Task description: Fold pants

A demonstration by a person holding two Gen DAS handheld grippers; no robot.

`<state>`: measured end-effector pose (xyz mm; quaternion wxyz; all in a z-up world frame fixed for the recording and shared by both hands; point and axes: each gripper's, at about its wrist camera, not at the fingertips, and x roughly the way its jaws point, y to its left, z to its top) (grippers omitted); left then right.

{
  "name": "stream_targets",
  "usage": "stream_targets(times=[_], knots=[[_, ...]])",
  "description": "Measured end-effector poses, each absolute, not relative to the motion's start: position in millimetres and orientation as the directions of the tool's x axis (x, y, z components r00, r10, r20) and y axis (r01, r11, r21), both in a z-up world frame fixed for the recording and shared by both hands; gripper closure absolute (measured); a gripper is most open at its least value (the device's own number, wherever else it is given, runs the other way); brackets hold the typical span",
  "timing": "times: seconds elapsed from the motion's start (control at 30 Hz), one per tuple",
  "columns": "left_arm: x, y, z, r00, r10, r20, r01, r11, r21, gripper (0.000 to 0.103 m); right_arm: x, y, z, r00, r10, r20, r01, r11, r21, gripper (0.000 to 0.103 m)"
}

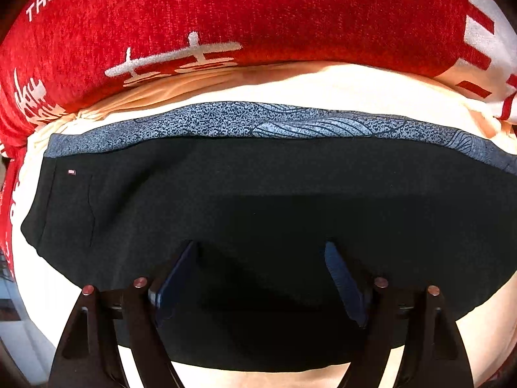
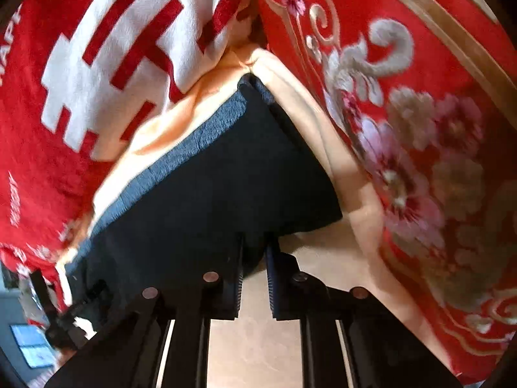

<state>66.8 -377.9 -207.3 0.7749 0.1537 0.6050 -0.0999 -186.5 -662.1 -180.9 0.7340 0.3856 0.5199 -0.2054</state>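
The black pants (image 1: 258, 200) lie folded on a cream sheet (image 1: 323, 84), with a grey patterned band (image 1: 245, 123) along the far edge. My left gripper (image 1: 260, 249) is open right over the near part of the black cloth, fingers wide apart. In the right wrist view the pants (image 2: 210, 187) run away to the upper right, with the grey band (image 2: 181, 155) on their left side. My right gripper (image 2: 253, 242) has its fingers close together at the pants' near right corner, with a fold of black cloth between them.
A red blanket with white characters (image 1: 226, 9) rises behind the pants; it also shows in the right wrist view (image 2: 97, 64). A red flowered blanket (image 2: 420, 113) lies on the right. My left gripper's body (image 2: 64, 317) shows at the lower left.
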Motion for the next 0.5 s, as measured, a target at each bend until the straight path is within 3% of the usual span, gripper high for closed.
stream_targets(times=[0.13, 0.23, 0.33, 0.5], knots=[[72.4, -382.7, -195.3, 0.231, 0.025, -0.973, 0.358, 0.927, 0.109, 0.020, -195.8, -663.5, -178.4, 0.333, 0.094, -0.938, 0.711, 0.629, 0.315, 0.079], [81.8, -396.1, -181.2, 0.289, -0.013, -0.957, 0.396, 0.912, 0.108, 0.020, -197.4, -652.3, -143.0, 0.418, 0.096, -0.903, 0.626, 0.690, 0.363, 0.079], [103.5, -416.8, -190.7, 0.298, -0.014, -0.955, 0.395, 0.912, 0.110, 0.020, -170.7, -641.4, -126.6, 0.422, 0.050, -0.905, 0.528, 0.798, 0.290, 0.078], [129.1, -431.0, -221.9, 0.294, 0.014, -0.956, 0.325, 0.939, 0.114, 0.017, -113.0, -660.1, -173.1, 0.347, 0.029, -0.937, 0.543, 0.809, 0.226, 0.078]])
